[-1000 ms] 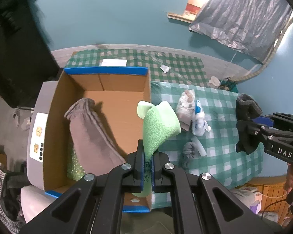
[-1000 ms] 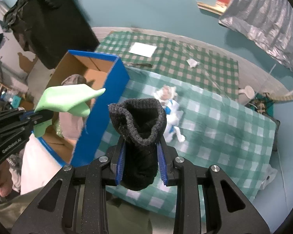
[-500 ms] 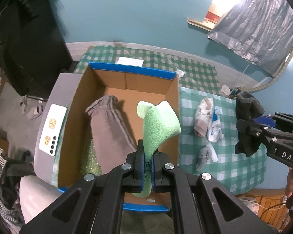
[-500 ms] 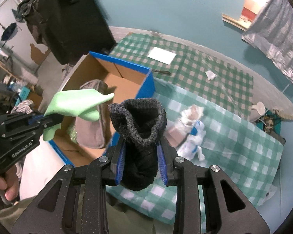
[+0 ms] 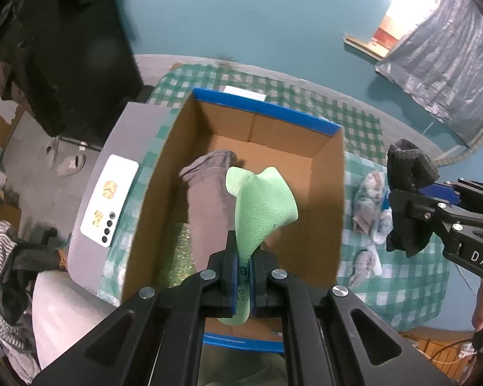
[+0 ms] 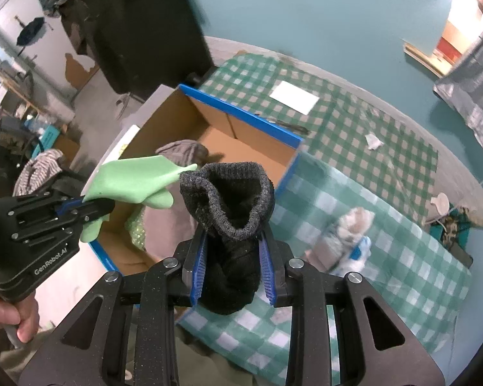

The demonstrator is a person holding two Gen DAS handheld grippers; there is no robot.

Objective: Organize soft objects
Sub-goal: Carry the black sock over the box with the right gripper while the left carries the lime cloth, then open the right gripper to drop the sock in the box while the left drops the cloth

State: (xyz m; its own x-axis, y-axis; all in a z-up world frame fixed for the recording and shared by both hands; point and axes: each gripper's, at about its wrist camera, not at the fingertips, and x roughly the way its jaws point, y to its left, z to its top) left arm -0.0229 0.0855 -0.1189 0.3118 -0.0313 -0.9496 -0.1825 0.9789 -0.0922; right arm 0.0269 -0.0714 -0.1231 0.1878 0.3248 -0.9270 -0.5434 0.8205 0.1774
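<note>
From the left wrist view, the left tongs (image 5: 244,276) are squeezed almost shut on a green cloth (image 5: 260,206). The cloth sticks up and hangs over the open cardboard box (image 5: 335,212). Inside the box lie a grey sock (image 5: 206,193) and a sparkly green thing (image 5: 177,254) near the left wall. To the right, the right tongs (image 5: 409,206) hold a dark sock (image 5: 409,167) above the checked counter (image 5: 412,283). A small pile of soft things (image 5: 370,206) lies on the counter just beside the box.

From the right wrist view, the right tongs (image 6: 233,267) are part way open, and their blue pads press both sides of the dark sock (image 6: 232,206). The sock's open cuff points up. It hangs near the right wall of the box (image 6: 241,115), over the edge more than over the inside. On the left, the left tongs (image 6: 90,207) pinch the green cloth (image 6: 138,180) over the box.

I think the cloth is ready to drop. It could go wrong if the cloth catches on the pads, or if it flops onto the right wall and slides out. The two tongs are close together, so they could bump. The dark sock could miss the box if it is let go here.
</note>
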